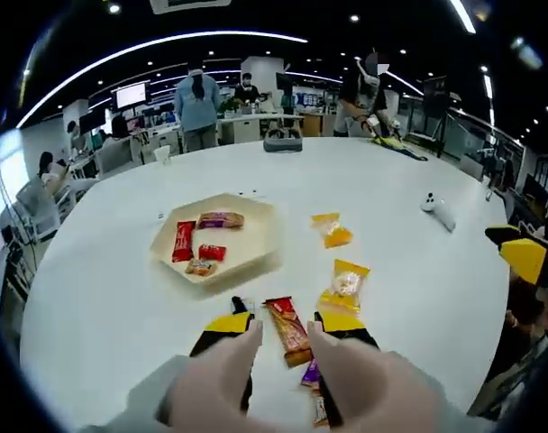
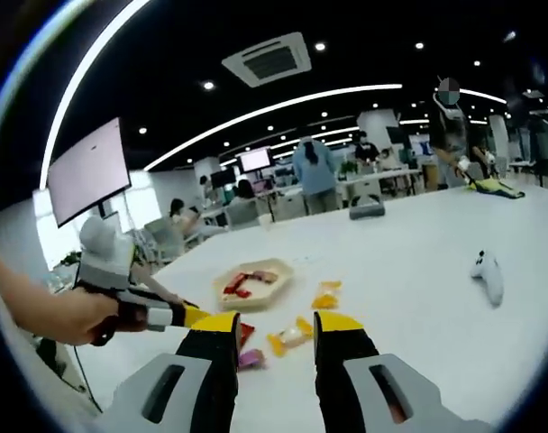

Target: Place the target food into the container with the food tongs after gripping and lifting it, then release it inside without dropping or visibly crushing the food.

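Orange-wrapped snack bar (image 1: 288, 330) lies between our left gripper (image 1: 285, 330)'s open, empty jaws, near the tray (image 1: 256, 254), ready for gripping; right gripper (image 2: 276, 332) open, empty.

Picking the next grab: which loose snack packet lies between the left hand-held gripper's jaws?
The long red-orange packet; the yellow packets lie farther right.

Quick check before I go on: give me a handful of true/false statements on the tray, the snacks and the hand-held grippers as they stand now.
1. The tray already holds several wrapped snacks. True.
2. The left hand-held gripper is clamped on a snack. False: its jaws stand open, with an orange-brown wrapped bar lying on the table between them.
3. The right hand-held gripper carries a packet. False: its jaws are open and hold nothing.
4. A white controller lies on the table. True.
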`<action>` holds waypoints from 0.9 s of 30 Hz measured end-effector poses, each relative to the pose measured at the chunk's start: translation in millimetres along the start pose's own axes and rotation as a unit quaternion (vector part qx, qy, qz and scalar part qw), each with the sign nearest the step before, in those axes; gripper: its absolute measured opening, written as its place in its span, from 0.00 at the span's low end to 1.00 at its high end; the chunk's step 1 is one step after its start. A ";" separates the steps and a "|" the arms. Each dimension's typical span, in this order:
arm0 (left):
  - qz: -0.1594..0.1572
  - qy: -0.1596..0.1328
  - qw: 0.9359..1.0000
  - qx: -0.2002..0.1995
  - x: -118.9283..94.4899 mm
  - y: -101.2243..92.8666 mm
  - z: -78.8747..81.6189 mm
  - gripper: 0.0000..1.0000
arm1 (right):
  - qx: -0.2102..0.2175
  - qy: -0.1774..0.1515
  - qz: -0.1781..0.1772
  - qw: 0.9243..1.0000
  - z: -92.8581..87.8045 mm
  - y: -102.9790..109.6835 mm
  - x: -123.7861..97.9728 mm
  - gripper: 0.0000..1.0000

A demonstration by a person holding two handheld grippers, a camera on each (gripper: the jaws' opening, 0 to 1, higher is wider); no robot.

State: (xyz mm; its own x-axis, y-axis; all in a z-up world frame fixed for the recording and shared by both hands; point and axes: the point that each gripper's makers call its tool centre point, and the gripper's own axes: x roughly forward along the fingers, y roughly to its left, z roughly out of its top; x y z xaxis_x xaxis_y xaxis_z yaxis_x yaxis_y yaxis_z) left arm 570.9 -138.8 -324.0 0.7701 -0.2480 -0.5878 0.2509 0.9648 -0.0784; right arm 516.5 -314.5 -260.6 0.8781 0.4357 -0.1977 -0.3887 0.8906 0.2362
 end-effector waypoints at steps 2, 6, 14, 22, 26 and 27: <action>0.002 -0.001 1.000 -0.016 -0.5 1.4 2.9 0.25 | -0.002 0.005 0.008 1.000 -3.7 -0.9 2.8 0.32; 0.017 0.025 0.999 -0.018 8.4 2.2 -5.6 0.25 | -0.006 0.008 0.012 1.000 -4.4 -5.7 3.9 0.36; 0.026 0.026 0.999 -0.024 23.9 -8.5 -6.4 0.25 | -0.014 0.008 0.022 1.000 1.4 -11.5 -3.4 0.43; 0.044 0.031 0.998 -0.044 37.9 -12.8 -7.7 0.25 | -0.030 -0.010 0.021 0.999 7.3 -29.7 -3.6 0.44; 0.066 0.043 0.996 -0.033 44.9 -8.5 -18.1 0.25 | -0.004 -0.010 0.021 1.000 6.0 -39.0 -3.2 0.44; 0.069 0.044 0.996 -0.032 45.6 -7.6 -19.1 0.25 | -0.005 -0.009 0.023 1.000 5.9 -38.1 -4.2 0.44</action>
State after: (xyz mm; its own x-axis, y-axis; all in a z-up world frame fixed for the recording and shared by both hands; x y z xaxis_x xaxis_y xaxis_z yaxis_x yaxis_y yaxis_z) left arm 592.9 -155.8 -365.6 0.7393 -0.1075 -0.6648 0.1063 0.9934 -0.0424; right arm 529.3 -351.0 -263.2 0.8640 0.4741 -0.1695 -0.4318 0.8708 0.2351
